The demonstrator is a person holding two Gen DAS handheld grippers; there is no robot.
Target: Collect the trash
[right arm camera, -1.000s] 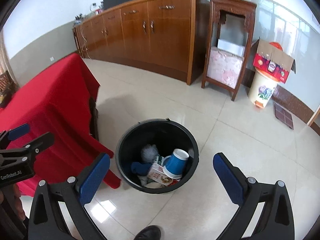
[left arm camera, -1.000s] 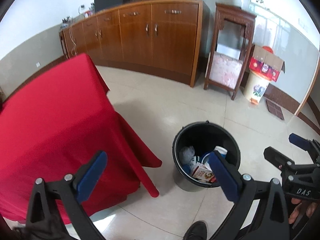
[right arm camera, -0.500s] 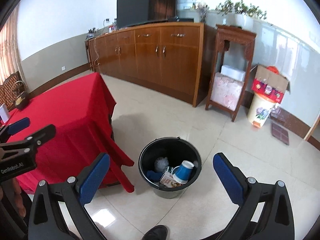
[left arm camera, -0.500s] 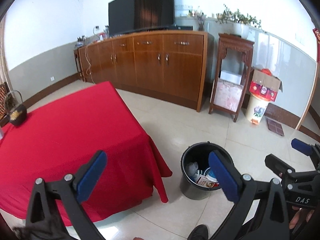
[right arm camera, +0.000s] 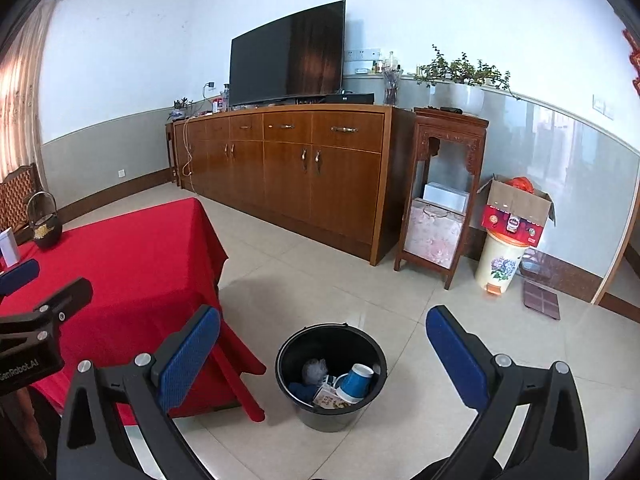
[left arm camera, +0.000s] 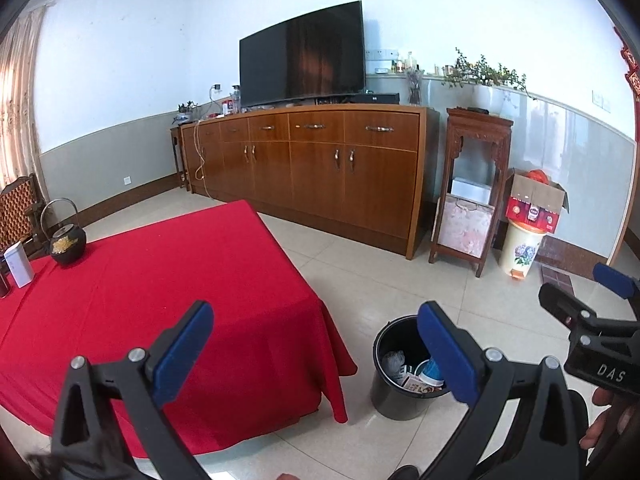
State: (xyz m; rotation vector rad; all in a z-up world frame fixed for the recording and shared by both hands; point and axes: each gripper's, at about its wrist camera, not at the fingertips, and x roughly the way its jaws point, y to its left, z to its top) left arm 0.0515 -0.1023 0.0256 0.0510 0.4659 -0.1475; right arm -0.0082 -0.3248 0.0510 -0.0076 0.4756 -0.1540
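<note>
A black bucket [right arm camera: 362, 414] stands on the tiled floor beside the red-clothed table [right arm camera: 132, 264]. Inside lie a blue paper cup [right arm camera: 355, 382], a printed carton [right arm camera: 329, 396] and a grey crumpled wad [right arm camera: 314, 371]. The same bucket [left arm camera: 394, 400] shows in the left wrist view, partly behind a blue pad. My left gripper [left arm camera: 316, 350] is open and empty, raised over the table's corner. My right gripper [right arm camera: 324, 354] is open and empty, high above the bucket. Each gripper also appears at the edge of the other's view.
On the table's far left sit a black iron kettle [left arm camera: 67, 242] and a white box [left arm camera: 18, 264]. A long wooden sideboard [left arm camera: 320, 176] with a TV [left arm camera: 302, 64], a carved stand [left arm camera: 470, 192], and a floral bin [left arm camera: 520, 250] topped by a red carton line the far wall.
Both grippers have risen and tilted up; the bucket has shrunk and dropped low in both views, and the TV and wall have come into sight. Both stay open.
</note>
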